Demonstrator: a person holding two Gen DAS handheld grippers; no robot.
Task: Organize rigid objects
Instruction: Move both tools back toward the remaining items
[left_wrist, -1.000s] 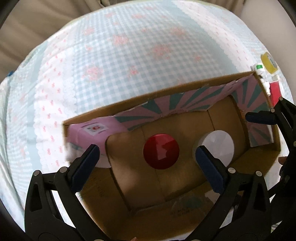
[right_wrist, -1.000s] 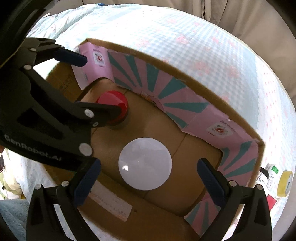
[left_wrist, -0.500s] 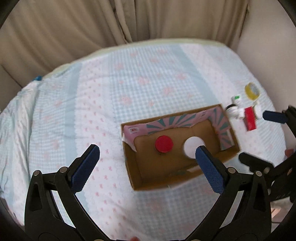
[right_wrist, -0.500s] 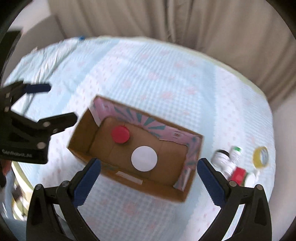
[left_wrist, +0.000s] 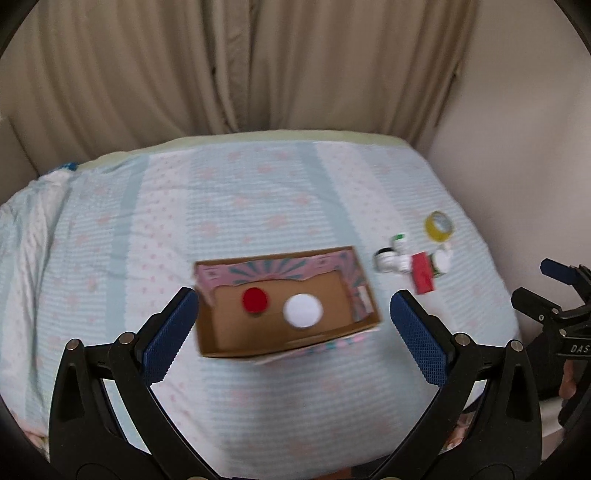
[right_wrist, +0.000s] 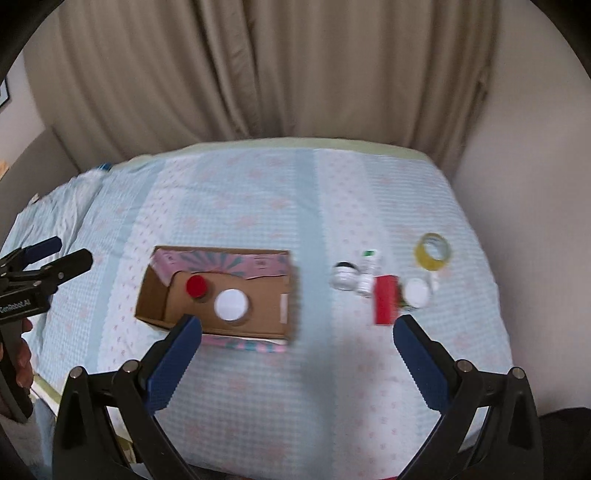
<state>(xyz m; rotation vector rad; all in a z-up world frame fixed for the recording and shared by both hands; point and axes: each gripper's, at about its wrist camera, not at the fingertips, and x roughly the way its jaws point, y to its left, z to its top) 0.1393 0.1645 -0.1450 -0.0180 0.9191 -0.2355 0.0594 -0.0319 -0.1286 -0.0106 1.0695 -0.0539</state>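
Observation:
An open cardboard box (left_wrist: 221, 343) (right_wrist: 151, 295) with pink and teal inner flaps lies on the bed. Inside stand a red-lidded jar (left_wrist: 255, 300) (right_wrist: 196, 285) and a white-lidded jar (left_wrist: 303, 311) (right_wrist: 231, 305). To its right lie a red box (left_wrist: 423, 273) (right_wrist: 385, 300), a yellow tape roll (left_wrist: 438, 226) (right_wrist: 433, 251), a small clear jar (right_wrist: 344, 276), a green-capped bottle (right_wrist: 368, 271) and a white-lidded jar (right_wrist: 416, 291). My left gripper (left_wrist: 293, 334) hangs open and empty, high above the box. My right gripper (right_wrist: 295, 350) is open and empty, between box and loose items.
The bed (left_wrist: 258, 192) has a pale blue and pink checked cover. Beige curtains (left_wrist: 236, 66) hang behind it and a plain wall (left_wrist: 517, 129) stands on the right. A hand (right_wrist: 20, 363) holds the left gripper's handle at the bed's left side.
Both grippers have pulled up and back from inside the box, so the whole bed and the loose items now show. Both stay open and empty.

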